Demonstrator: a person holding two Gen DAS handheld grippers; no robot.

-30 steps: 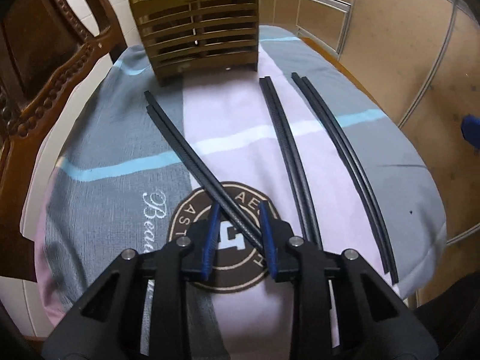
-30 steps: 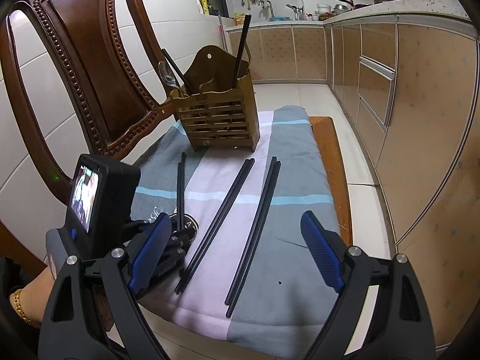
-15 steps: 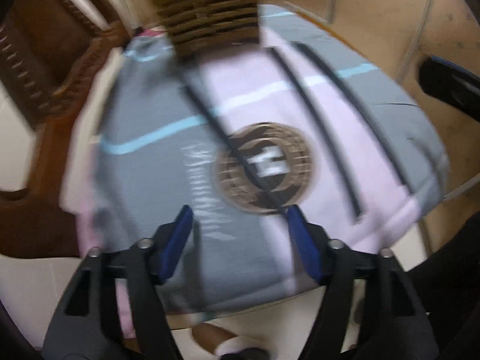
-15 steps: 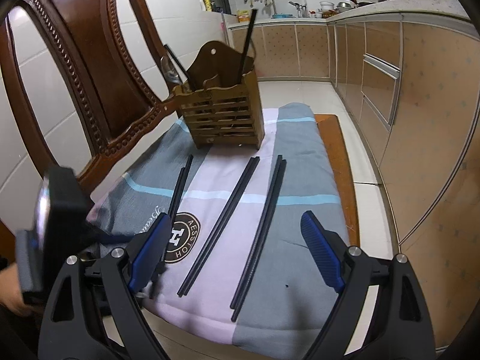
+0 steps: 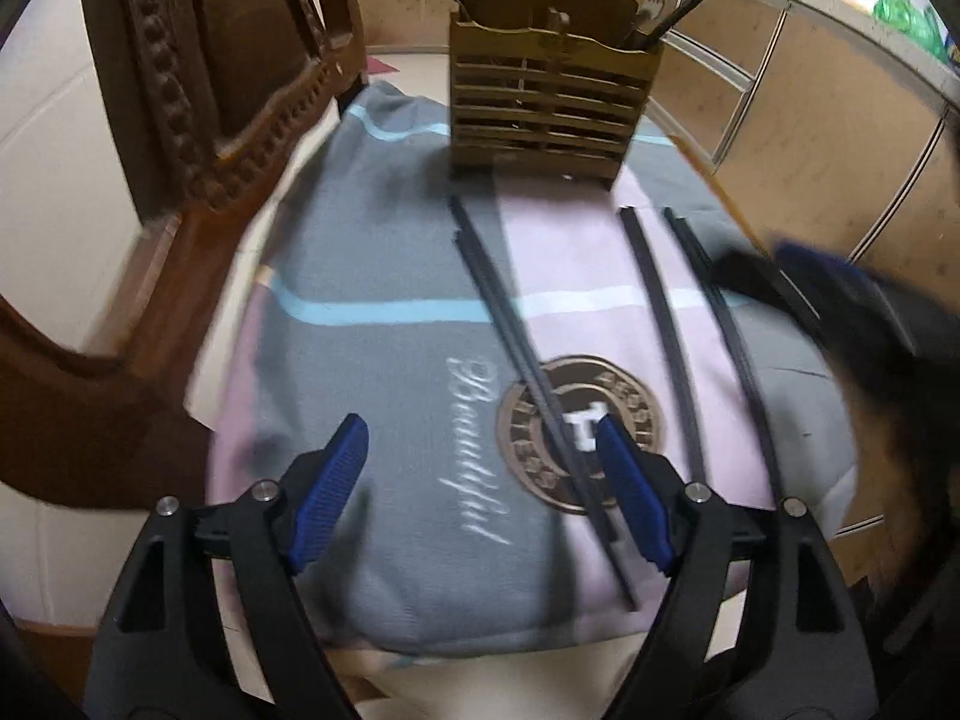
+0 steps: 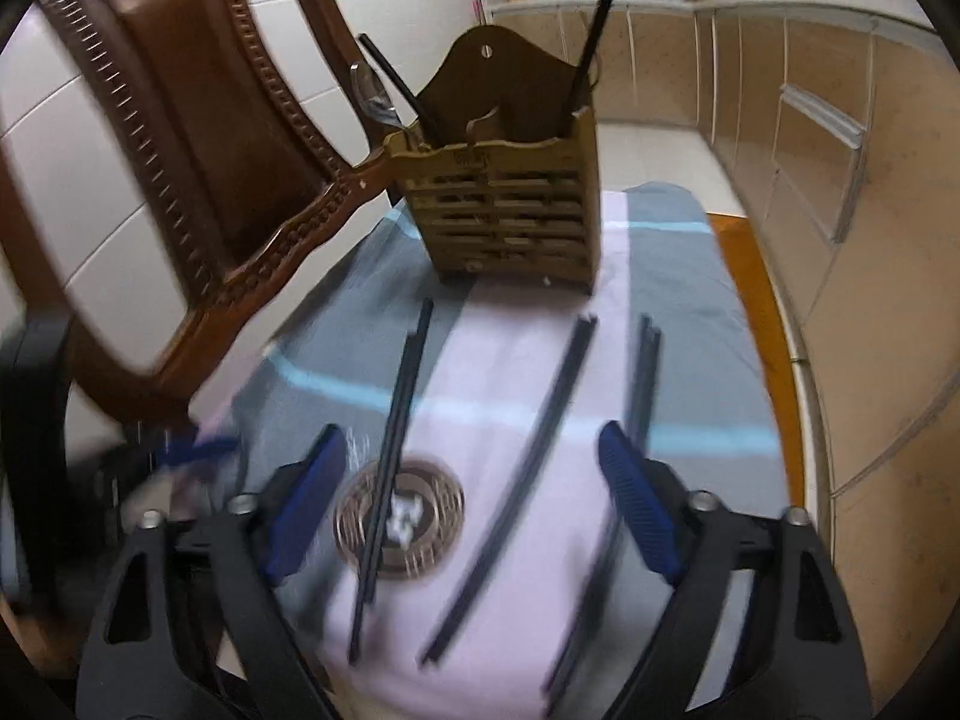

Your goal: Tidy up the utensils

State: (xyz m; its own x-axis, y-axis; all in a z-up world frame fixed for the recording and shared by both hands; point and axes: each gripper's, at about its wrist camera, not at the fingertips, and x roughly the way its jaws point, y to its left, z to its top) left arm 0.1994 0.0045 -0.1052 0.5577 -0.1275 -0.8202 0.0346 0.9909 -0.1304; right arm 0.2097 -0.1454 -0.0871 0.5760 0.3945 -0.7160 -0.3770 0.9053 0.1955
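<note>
Three pairs of black chopsticks lie on a pink and grey cloth (image 5: 372, 396): a left pair (image 5: 522, 360) (image 6: 396, 438), a middle pair (image 5: 660, 324) (image 6: 528, 462) and a right pair (image 5: 732, 336) (image 6: 642, 384). A slatted wooden holder (image 5: 549, 114) (image 6: 504, 210) stands at the cloth's far end with a chopstick (image 6: 591, 42) and a spoon (image 6: 372, 96) in it. My left gripper (image 5: 480, 498) hovers near the left pair's near end, jaws opening, gripping nothing. My right gripper (image 6: 471, 510) hangs above the left and middle pairs, jaws closing on nothing.
A carved wooden chair back (image 5: 198, 120) (image 6: 198, 138) rises at the left of the cloth. Kitchen cabinets (image 6: 810, 138) and tiled floor lie to the right and beyond. The right gripper (image 5: 840, 300) shows blurred at the right edge of the left wrist view.
My left gripper let go of the left chopstick pair, opened wide and drew back. My right gripper swung left over the cloth and its jaws narrowed a little.
</note>
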